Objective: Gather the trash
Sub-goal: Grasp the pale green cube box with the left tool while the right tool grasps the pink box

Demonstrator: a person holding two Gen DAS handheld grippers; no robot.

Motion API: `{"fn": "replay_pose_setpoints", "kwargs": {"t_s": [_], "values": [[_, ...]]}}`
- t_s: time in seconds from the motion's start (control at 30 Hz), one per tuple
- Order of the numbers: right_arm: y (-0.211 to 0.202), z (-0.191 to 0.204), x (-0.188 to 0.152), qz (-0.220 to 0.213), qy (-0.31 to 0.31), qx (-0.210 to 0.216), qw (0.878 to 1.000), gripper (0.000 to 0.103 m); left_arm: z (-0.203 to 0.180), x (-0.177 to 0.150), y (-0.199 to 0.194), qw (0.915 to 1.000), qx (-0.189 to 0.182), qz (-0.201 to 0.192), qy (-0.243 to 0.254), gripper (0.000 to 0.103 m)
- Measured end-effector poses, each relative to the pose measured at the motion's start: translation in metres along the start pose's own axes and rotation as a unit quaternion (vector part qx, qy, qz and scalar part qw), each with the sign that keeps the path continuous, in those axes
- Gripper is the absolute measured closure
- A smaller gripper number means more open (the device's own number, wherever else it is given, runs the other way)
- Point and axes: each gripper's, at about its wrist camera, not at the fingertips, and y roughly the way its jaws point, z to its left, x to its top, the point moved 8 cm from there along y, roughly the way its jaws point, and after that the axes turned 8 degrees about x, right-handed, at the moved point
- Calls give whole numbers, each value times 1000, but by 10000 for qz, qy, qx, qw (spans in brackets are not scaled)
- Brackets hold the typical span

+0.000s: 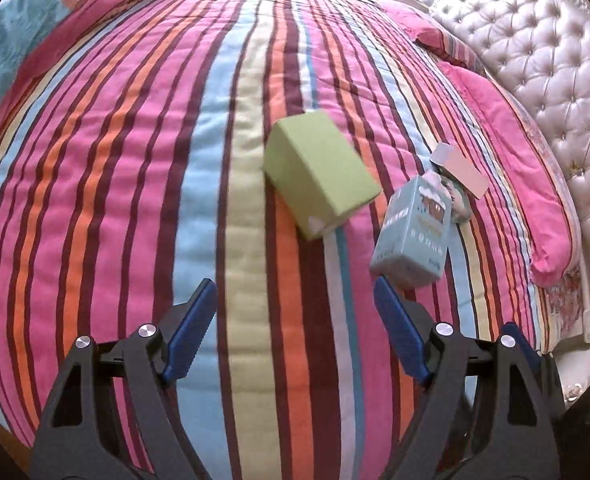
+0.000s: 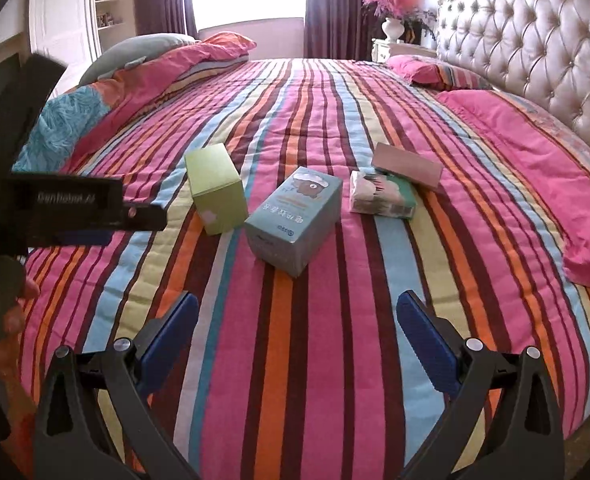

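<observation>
Trash lies in a loose row on the striped quilted bed (image 2: pixel 295 360), ahead of both your claws: a lime-green cardboard box (image 1: pixel 319 178), a pale blue printed carton (image 1: pixel 409 232), then a crumpled green-and-white packet (image 2: pixel 381 194) with a flat pinkish card (image 2: pixel 409 166) resting against its far edge. Your left claw (image 1: pixel 295 300) stands apart and empty, angled down at the bed, and the lime-green box sits just beyond and almost centred between its blue pads, long axis running diagonally away to the upper left; you would need to roll the wrist to span its narrow width. The blue carton lies just off that claw's right pad, possibly touching it, though the fisheye makes this hard to judge. Your right claw (image 2: pixel 297 328) is likewise apart and empty, with the blue carton nearest ahead of it.
</observation>
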Motion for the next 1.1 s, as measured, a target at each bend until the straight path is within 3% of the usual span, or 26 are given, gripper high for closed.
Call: {"fn": "replay_pose_setpoints", "kwargs": {"t_s": [0.2, 0.5, 0.63, 0.73, 0.93, 1.1], "values": [[11, -16, 16, -39, -2, -61, 10000, 8, -12, 27, 4, 10000, -21, 6, 62, 24], [25, -87, 61, -173, 368, -380, 9984, 8, -14, 54, 28, 9994, 102, 225, -230, 24], [28, -90, 66, -209, 494, -164, 9984, 8, -20, 61, 39, 9991, 101, 319, -256, 24], [33, -92, 77, -319, 465, -287, 9980, 8, -24, 66, 46, 9989, 159, 393, -216, 24], [67, -111, 98, -113, 866, -489, 9950, 8, -22, 71, 67, 9967, 132, 629, -497, 24], [90, -131, 112, -18, 1212, -624, 9907, 8, -24, 75, 79, 9966, 221, 677, -414, 24]]}}
